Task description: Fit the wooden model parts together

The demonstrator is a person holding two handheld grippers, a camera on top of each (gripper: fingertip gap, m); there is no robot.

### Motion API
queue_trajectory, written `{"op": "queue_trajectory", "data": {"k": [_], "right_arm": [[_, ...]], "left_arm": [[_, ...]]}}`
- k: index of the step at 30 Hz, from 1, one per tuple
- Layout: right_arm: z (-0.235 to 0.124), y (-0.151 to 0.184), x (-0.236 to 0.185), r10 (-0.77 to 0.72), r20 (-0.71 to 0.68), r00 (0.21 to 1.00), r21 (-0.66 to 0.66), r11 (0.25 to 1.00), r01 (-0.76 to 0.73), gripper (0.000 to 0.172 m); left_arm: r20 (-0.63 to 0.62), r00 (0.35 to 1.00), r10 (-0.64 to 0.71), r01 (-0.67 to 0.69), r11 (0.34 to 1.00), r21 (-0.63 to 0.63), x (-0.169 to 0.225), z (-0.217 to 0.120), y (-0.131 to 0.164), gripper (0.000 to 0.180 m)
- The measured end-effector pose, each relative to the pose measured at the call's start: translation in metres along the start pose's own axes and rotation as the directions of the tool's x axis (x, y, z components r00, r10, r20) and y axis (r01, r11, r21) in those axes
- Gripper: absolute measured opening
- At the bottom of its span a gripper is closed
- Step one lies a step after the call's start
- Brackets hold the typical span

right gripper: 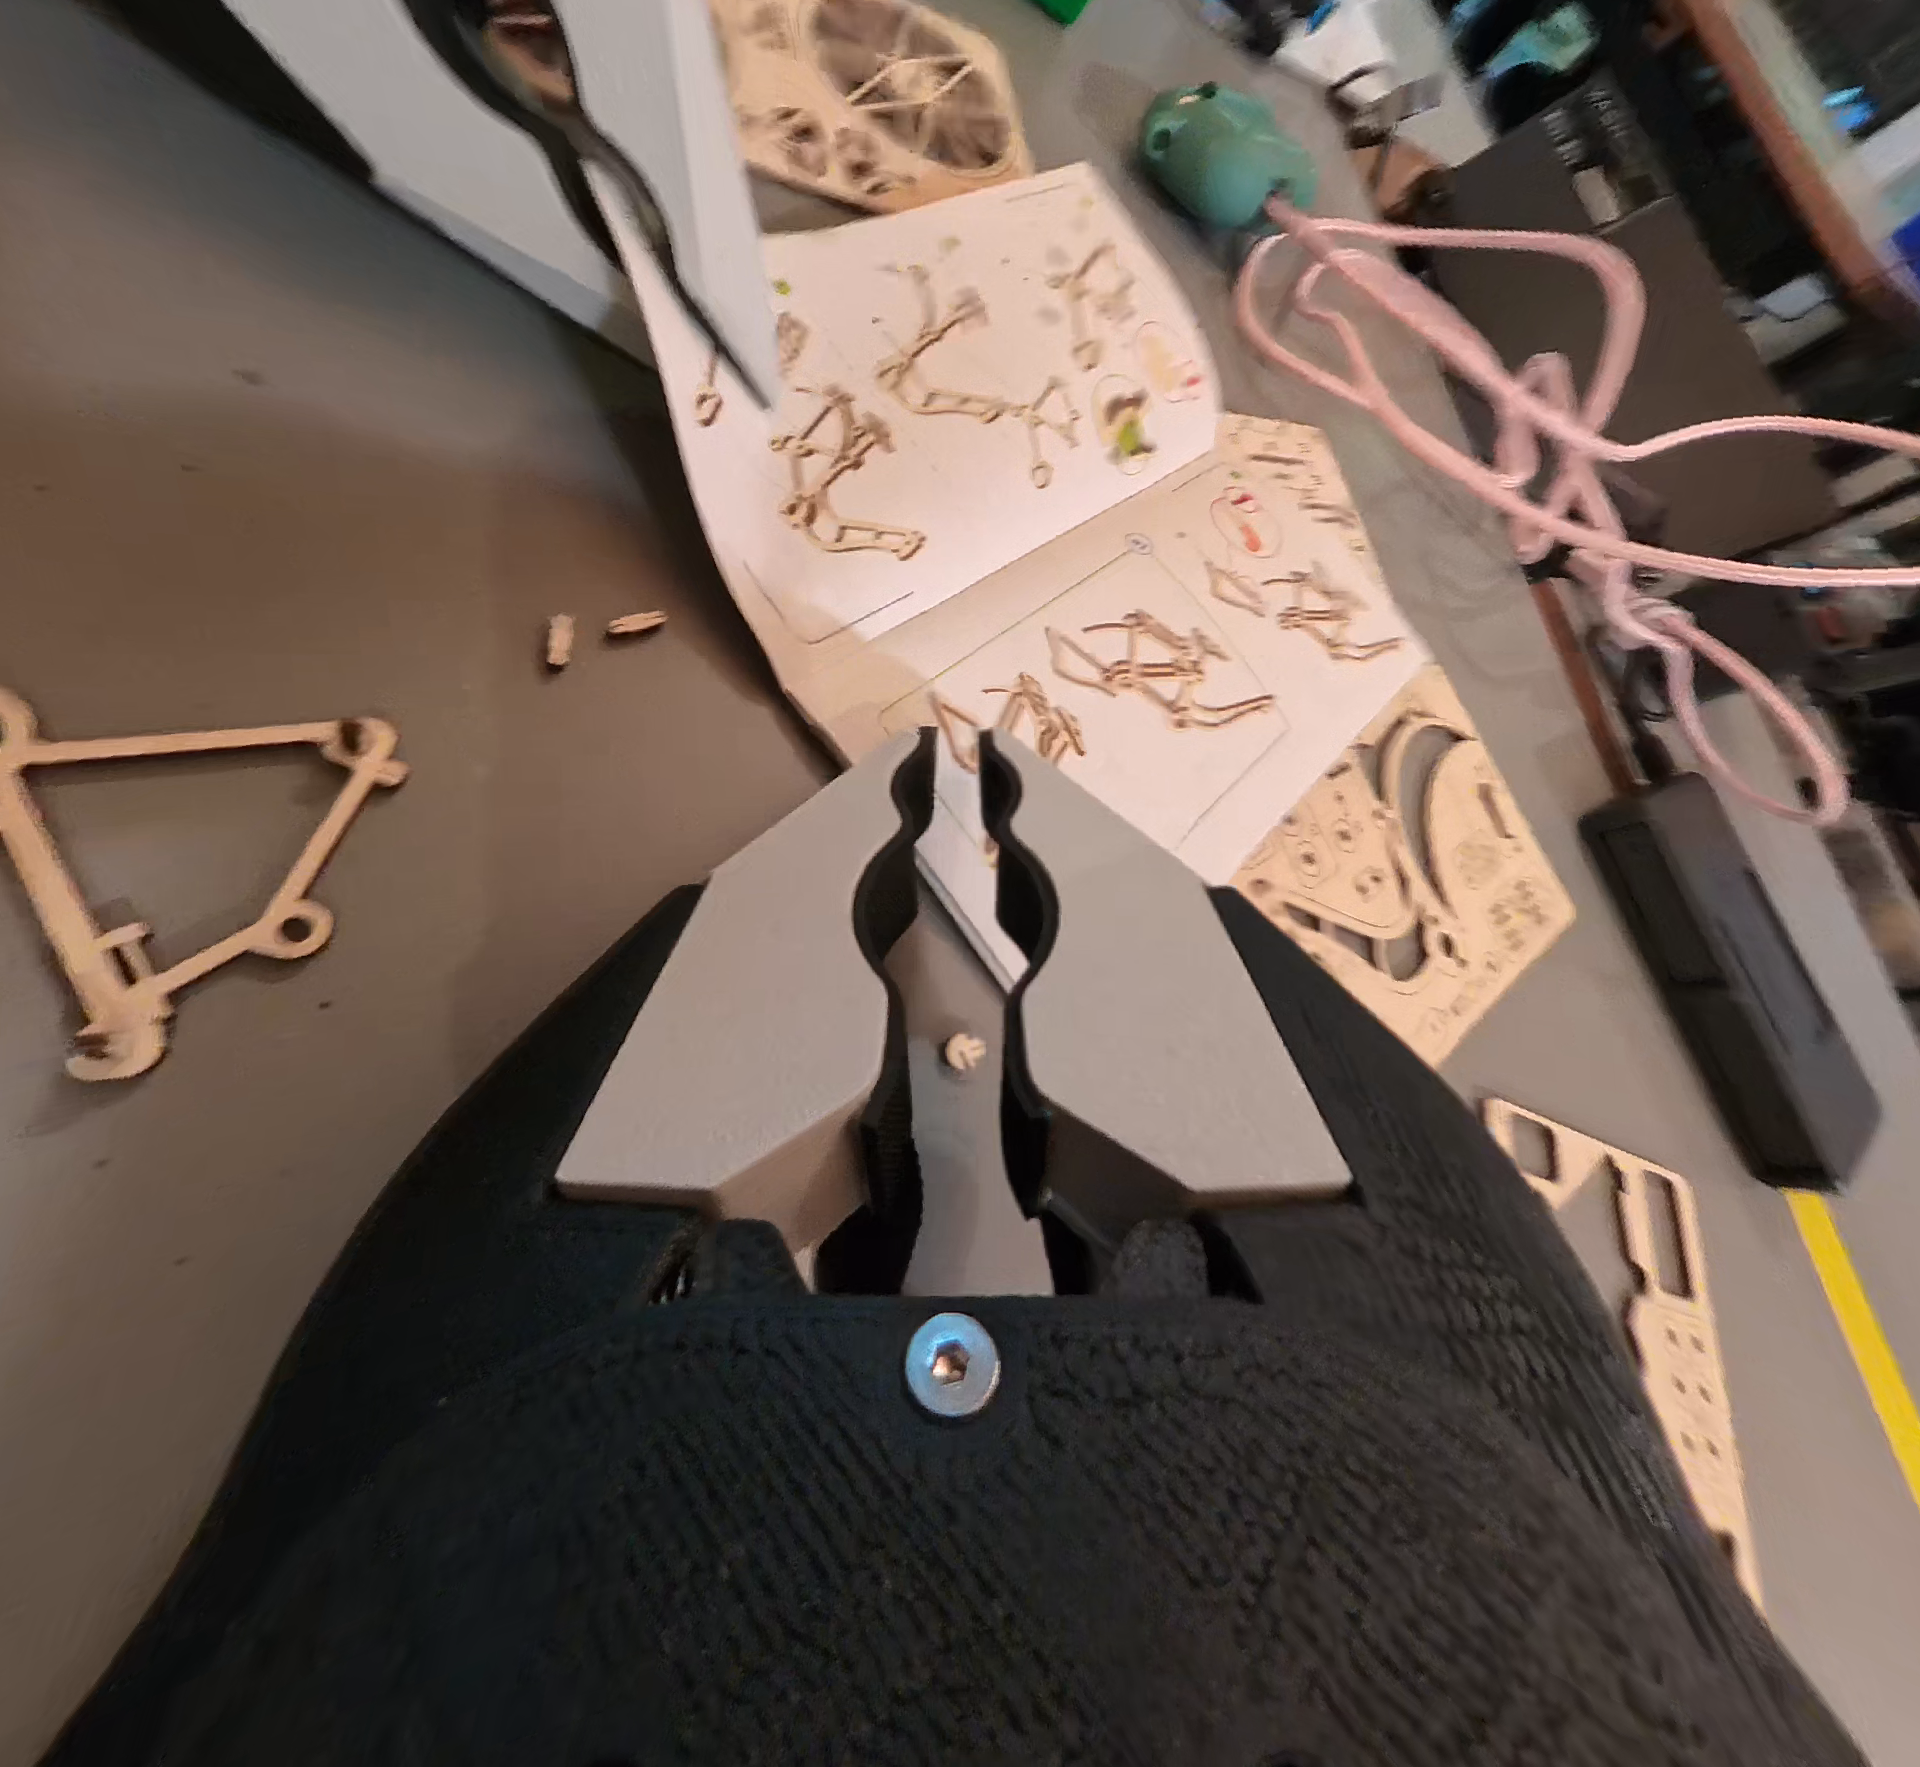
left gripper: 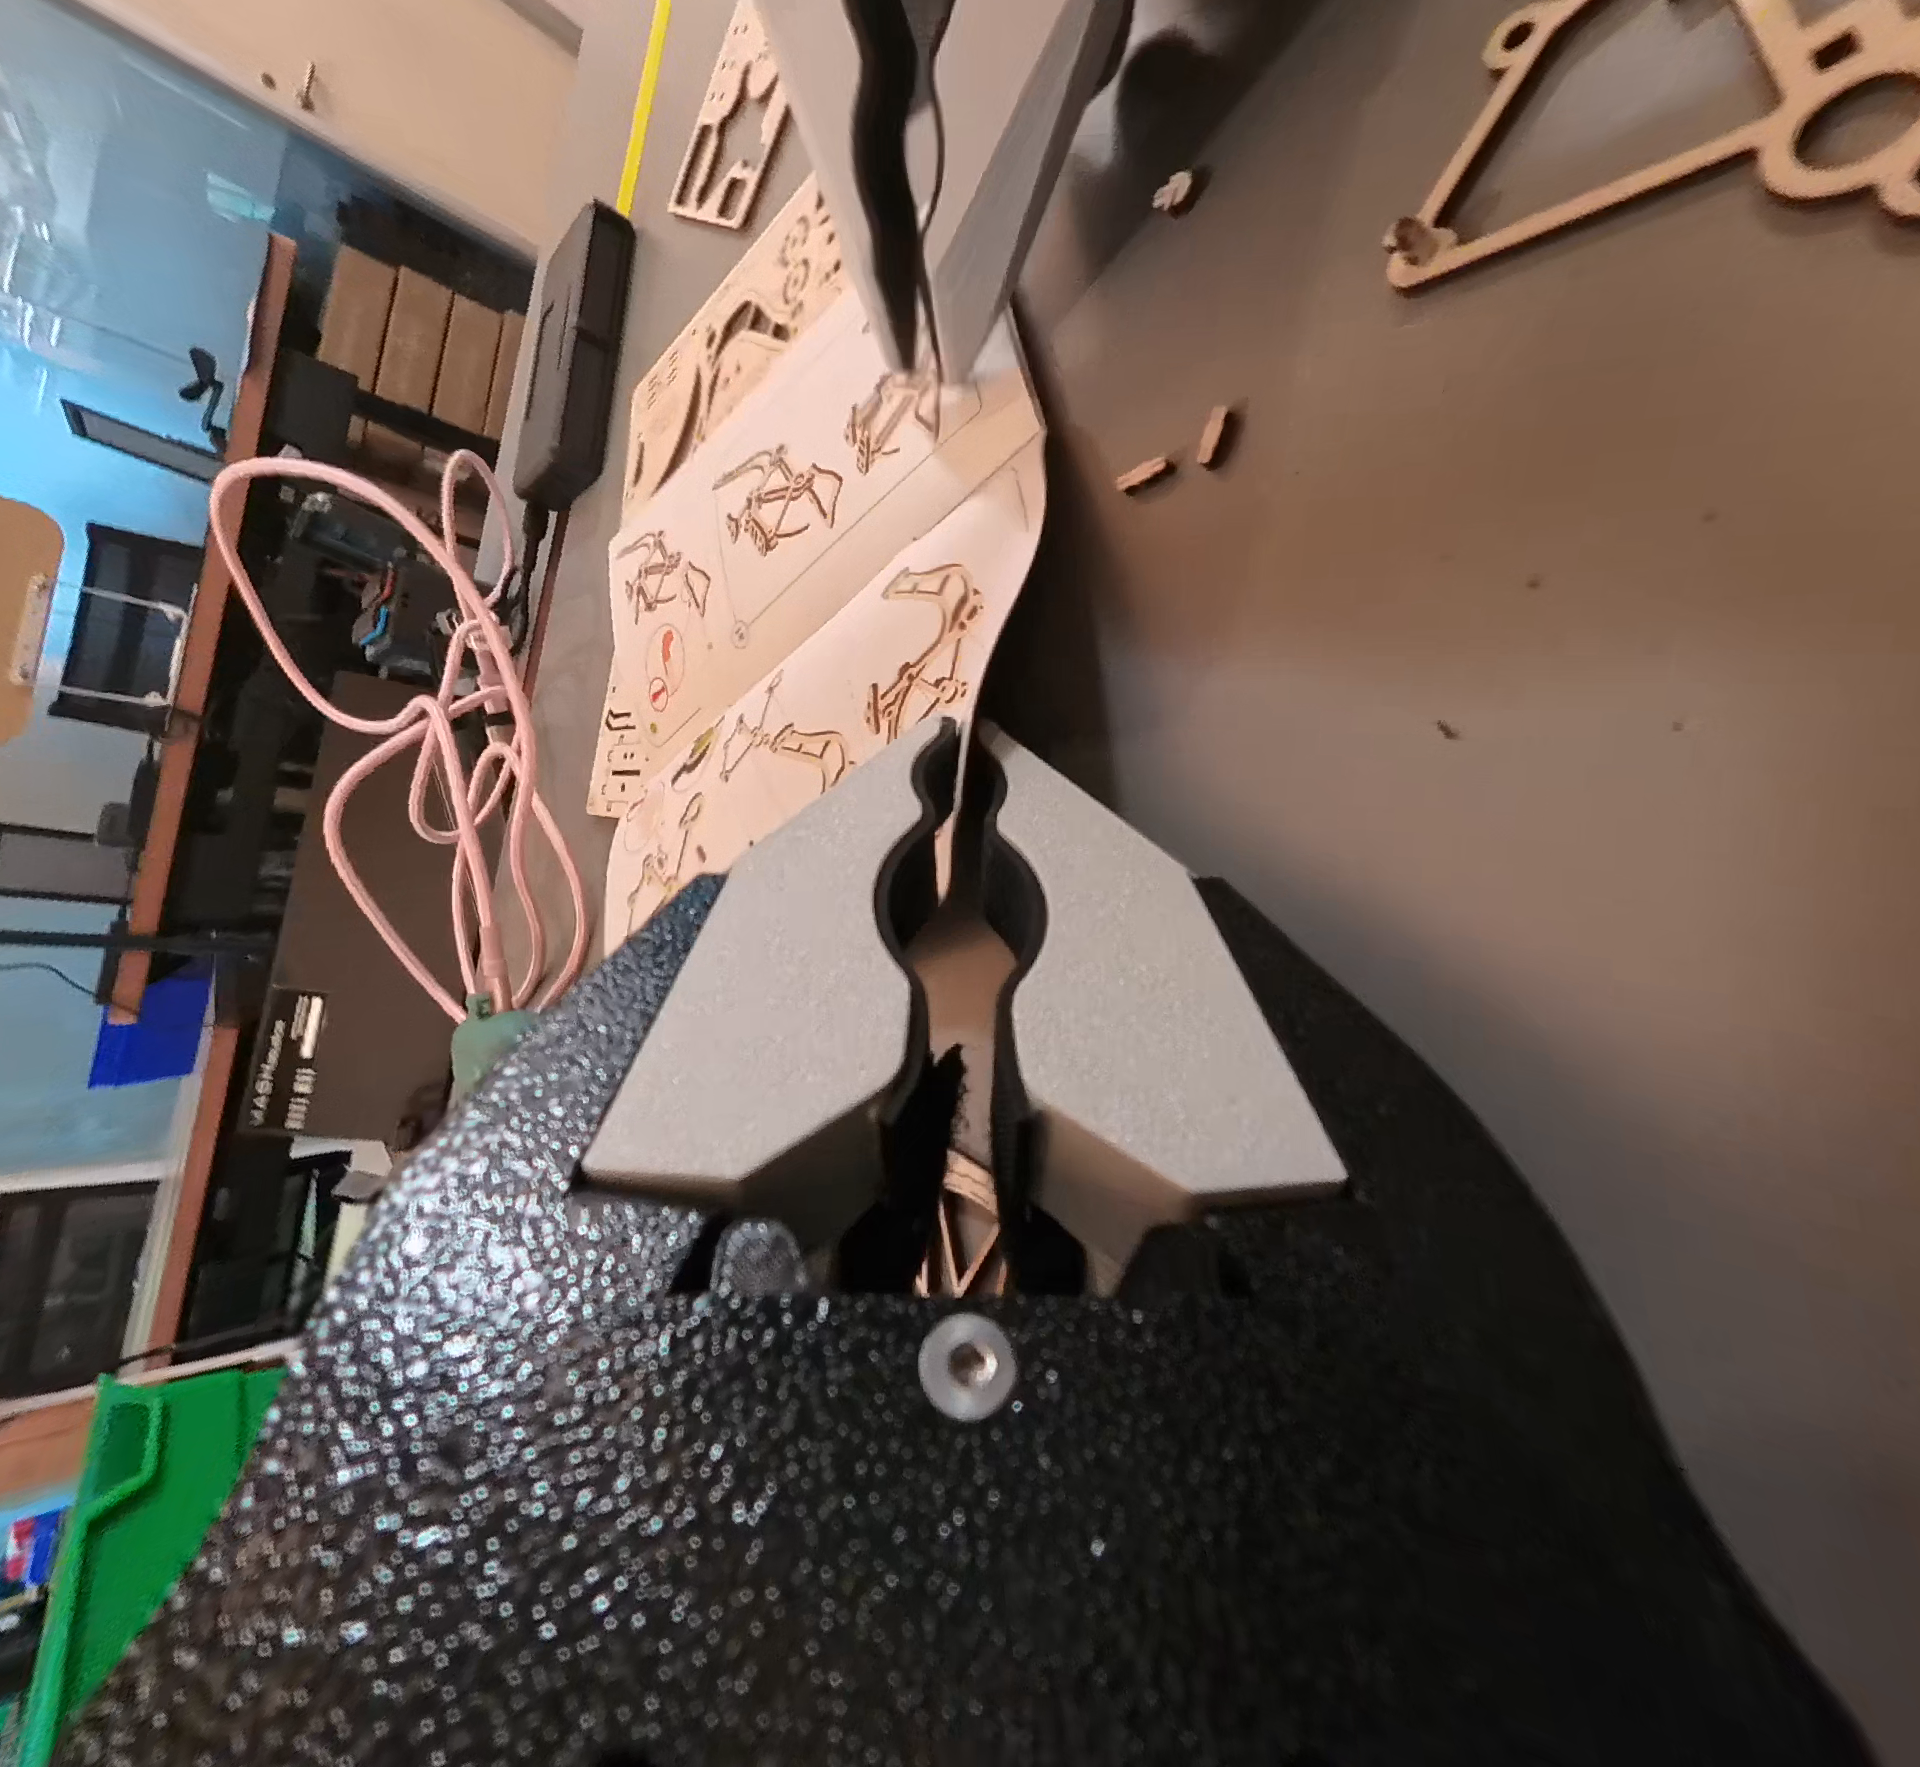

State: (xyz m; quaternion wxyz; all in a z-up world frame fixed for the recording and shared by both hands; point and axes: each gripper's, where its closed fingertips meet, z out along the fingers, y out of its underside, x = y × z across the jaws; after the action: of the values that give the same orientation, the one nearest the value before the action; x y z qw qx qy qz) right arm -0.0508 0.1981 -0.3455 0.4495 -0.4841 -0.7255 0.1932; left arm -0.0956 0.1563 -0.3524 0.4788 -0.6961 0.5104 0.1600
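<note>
Dark grey tabletop (right gripper: 312,491) fills both wrist views; cluttered shelving and desks lie beyond its far edge.

Largest item: the folded paper instruction sheet (right gripper: 987,512), printed with assembly drawings, lying across the middle of the table with its near edge curling up. Pale laser-cut wooden part sheets (right gripper: 1392,886) lie under and beside it — 1 to its right, 1 past its far end (right gripper: 883,107), and another strip at the near right by a yellow tape line (right gripper: 1860,1322).

Black rectangular box (right gripper: 1735,969) lies on the right, with a loose pink cable (right gripper: 1558,429) looping from a small green object (right gripper: 1226,148).

Task part: a triangular wooden frame (right gripper: 197,876), partly assembled, lies flat on the bare table at the left, well apart from both tools. 2 small wooden pegs (right gripper: 597,635) lie between it and the sheet; 1 more peg (right gripper: 963,1052) lies below the right gripper's fingers.

Left gripper (left gripper: 961,741) — jaws closed at the tips, with the thin paper edge of the instruction sheet running between the pads.

Right gripper (right gripper: 958,746) — fingers a narrow slit apart, over the sheet's near edge; no pad can be seen pressing on anything.
</note>
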Motion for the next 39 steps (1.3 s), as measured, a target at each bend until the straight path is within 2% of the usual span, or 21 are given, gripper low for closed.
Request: {"op": "queue_trajectory", "data": {"k": [4,7,10,13,17,20,27,31,39], "right_arm": [[-0.015,-0.014,0.016,0.096,-0.051,0.994,0.121,0.989,-0.09,0.009],[-0.025,-0.013,0.021,0.148,-0.057,0.987,0.153,0.978,-0.138,0.009],[-0.032,-0.01,0.012,0.111,-0.037,0.993,0.132,0.986,-0.105,0.011],[-0.043,-0.002,-0.009,0.093,0.047,0.995,0.098,0.99,-0.098,0.013],[-0.048,0.0,-0.032,0.153,0.232,0.961,0.06,0.983,-0.171,0.015],[-0.047,0.003,-0.037,0.204,0.311,0.928,0.021,0.975,-0.221,0.016],[-0.043,0.007,-0.037,0.249,0.343,0.906,-0.013,0.965,-0.261,0.016],[-0.04,0.009,-0.038,0.263,0.355,0.897,-0.033,0.963,-0.269,0.017],[-0.039,0.01,-0.039,0.259,0.359,0.896,-0.027,0.963,-0.267,0.018]], "left_arm": [[0.003,0.999,-0.035,0.035,0.999,-0.006,-0.003,0.0,0.003,0.0],[0.005,0.999,-0.042,0.042,0.999,-0.009,-0.003,-0.001,0.003,0.0],[0.017,0.998,-0.061,0.061,0.998,0.018,-0.007,-0.005,-0.001,0.002],[0.011,0.995,-0.098,0.097,0.993,0.063,-0.008,-0.01,-0.008,0.005],[-0.019,0.989,-0.144,0.145,0.984,0.106,-0.006,-0.016,-0.013,0.008],[-0.023,0.99,-0.142,0.144,0.983,0.114,-0.006,-0.018,-0.011,0.008],[-0.033,0.988,-0.153,0.156,0.978,0.138,-0.007,-0.021,-0.013,0.01],[-0.034,0.98,-0.196,0.199,0.969,0.147,-0.01,-0.021,-0.014,0.019],[-0.113,0.954,-0.276,0.294,0.936,0.194,-0.007,-0.028,-0.022,0.043]]}}
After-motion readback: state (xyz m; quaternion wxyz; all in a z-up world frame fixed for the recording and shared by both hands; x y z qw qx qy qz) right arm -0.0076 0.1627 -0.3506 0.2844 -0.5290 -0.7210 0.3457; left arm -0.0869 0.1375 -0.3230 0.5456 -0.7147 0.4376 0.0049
